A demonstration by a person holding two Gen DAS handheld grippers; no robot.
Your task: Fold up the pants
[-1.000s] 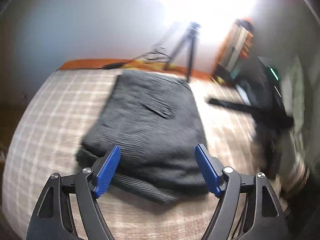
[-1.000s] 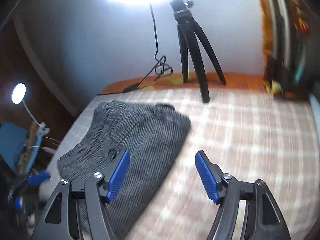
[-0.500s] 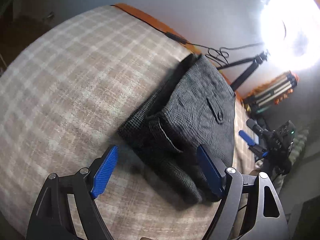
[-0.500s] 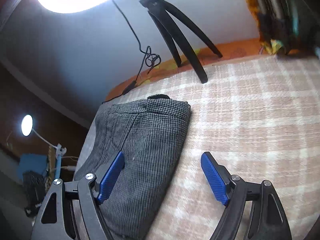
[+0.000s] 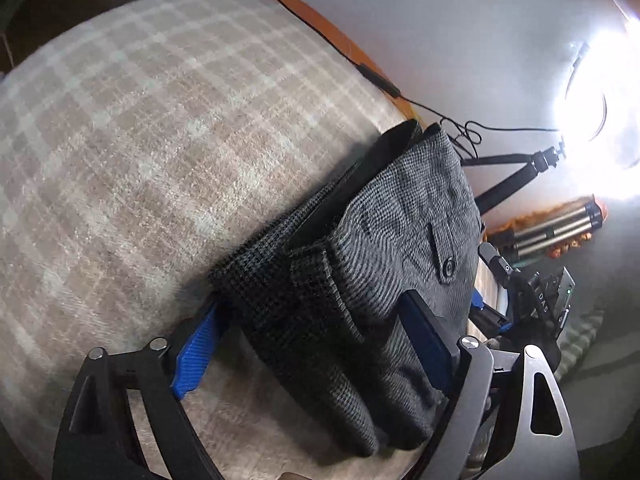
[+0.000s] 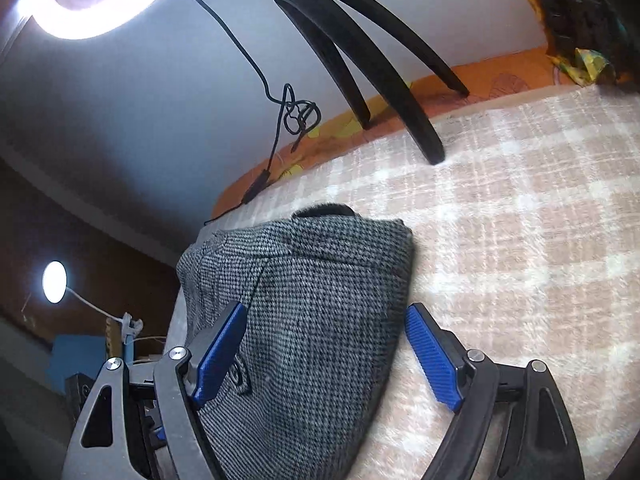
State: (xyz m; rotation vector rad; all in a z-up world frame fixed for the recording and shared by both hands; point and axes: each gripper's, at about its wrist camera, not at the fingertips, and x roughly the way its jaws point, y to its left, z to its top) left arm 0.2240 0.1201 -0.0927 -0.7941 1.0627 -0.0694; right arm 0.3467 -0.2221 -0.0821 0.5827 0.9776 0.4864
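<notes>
The grey houndstooth pants [image 5: 404, 236] lie folded in a thick stack on a beige plaid blanket [image 5: 132, 128]. My left gripper [image 5: 312, 350] straddles the near end of the stack; its jaws are opening. The fabric layers sit between its blue pads [image 5: 196, 356], which do not press on them. In the right wrist view the pants [image 6: 320, 300] reach toward me. My right gripper [image 6: 326, 358] straddles their right-hand edge, its jaws opening. One of its pads [image 6: 220, 354] rests over the cloth and the other hangs above the blanket [image 6: 520, 264].
A black tripod [image 6: 384, 80] stands on the blanket's far side under a bright ring light [image 6: 92, 8], with a black cable [image 6: 280, 120] along the orange sheet edge [image 6: 480, 80]. The bed drops off left of the pants, where a small lamp [image 6: 54, 282] glows.
Both grippers have sunk toward the bed, rolled and closed in on the pants. Each now has an end or edge of the stack between its jaws, which stand slightly wider.
</notes>
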